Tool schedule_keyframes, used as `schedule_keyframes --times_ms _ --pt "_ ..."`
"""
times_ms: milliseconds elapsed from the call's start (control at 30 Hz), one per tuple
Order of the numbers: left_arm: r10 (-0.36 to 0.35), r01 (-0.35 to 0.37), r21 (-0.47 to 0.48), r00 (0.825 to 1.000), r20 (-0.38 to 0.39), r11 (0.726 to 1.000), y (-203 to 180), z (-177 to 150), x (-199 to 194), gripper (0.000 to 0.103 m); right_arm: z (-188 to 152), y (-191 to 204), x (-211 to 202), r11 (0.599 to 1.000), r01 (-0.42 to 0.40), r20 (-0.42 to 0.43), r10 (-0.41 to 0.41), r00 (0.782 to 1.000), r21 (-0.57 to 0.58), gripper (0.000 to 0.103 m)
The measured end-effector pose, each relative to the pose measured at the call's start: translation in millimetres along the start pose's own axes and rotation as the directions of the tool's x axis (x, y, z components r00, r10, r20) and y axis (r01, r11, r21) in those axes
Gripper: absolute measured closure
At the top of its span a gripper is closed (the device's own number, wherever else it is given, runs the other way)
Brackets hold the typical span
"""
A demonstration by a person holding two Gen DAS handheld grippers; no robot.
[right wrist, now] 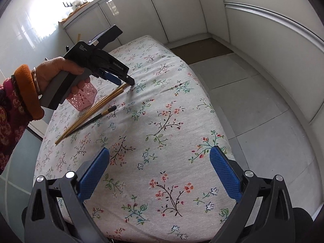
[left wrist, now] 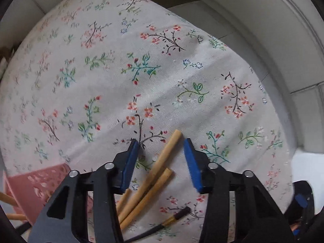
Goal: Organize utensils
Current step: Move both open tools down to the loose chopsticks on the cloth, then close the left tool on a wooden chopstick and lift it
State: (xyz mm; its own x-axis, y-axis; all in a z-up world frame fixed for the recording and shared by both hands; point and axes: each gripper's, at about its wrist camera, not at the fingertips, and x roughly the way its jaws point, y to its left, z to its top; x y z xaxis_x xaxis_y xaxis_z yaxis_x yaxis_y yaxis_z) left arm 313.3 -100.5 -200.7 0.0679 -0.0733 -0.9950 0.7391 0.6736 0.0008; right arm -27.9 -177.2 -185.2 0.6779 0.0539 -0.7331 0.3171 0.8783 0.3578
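Note:
Several wooden chopsticks (left wrist: 154, 170) lie on the floral tablecloth (left wrist: 125, 77), with a black chopstick with a gold band (left wrist: 172, 219) beside them. My left gripper (left wrist: 161, 143) is open, its blue pads either side of the wooden chopstick ends, just above them. In the right wrist view the same chopsticks (right wrist: 95, 109) and black chopstick (right wrist: 97, 117) lie at the far left, with the left gripper (right wrist: 121, 81) over their far ends. A pink perforated holder (right wrist: 84, 98) stands next to them; it also shows in the left wrist view (left wrist: 34, 184). My right gripper (right wrist: 160, 154) is open and empty above the cloth.
The table's right edge (right wrist: 214, 101) drops to a grey tiled floor (right wrist: 263, 111). White cabinets (right wrist: 162, 10) line the back wall. More wooden sticks (left wrist: 8, 200) poke in at the left by the holder.

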Motion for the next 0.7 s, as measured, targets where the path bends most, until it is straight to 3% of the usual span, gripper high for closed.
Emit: schedule_keyframes --times_ms 67,133,267,367,533,633,700 --pt "-0.006 0.006 -0.011 1.000 0.018 1.000 2 -8 -2 0.067 3 2 0 1.000 0.002 -0.012 -0.002 1.000 0.005 0.007" --pt "-0.012 0.014 -0.035 0.999 0.049 0.999 4 -20 -5 0.085 7 3 0 1.000 -0.002 -0.025 0.003 1.000 0.014 0.007" --pt "-0.019 0.030 -0.072 0.990 0.142 0.997 5 -56 -10 0.089 14 9 5 0.999 0.008 -0.077 -0.004 0.997 0.042 0.007" --pt "-0.029 0.056 -0.095 0.965 0.261 0.994 7 -87 -36 0.094 18 14 14 0.997 0.015 -0.134 -0.005 0.991 0.080 0.007" --pt "-0.058 0.122 -0.114 0.892 0.449 0.986 7 -147 -105 0.096 26 32 37 0.992 0.029 -0.228 0.000 0.974 0.123 0.007" --pt "-0.042 0.136 -0.124 0.822 0.568 0.983 -10 -179 -156 0.096 43 49 51 0.991 0.030 -0.232 0.001 0.973 0.129 0.007" --pt "-0.015 0.140 -0.142 0.762 0.647 0.980 -15 -210 -189 0.096 57 57 60 0.992 0.051 -0.240 -0.021 0.971 0.120 0.007"
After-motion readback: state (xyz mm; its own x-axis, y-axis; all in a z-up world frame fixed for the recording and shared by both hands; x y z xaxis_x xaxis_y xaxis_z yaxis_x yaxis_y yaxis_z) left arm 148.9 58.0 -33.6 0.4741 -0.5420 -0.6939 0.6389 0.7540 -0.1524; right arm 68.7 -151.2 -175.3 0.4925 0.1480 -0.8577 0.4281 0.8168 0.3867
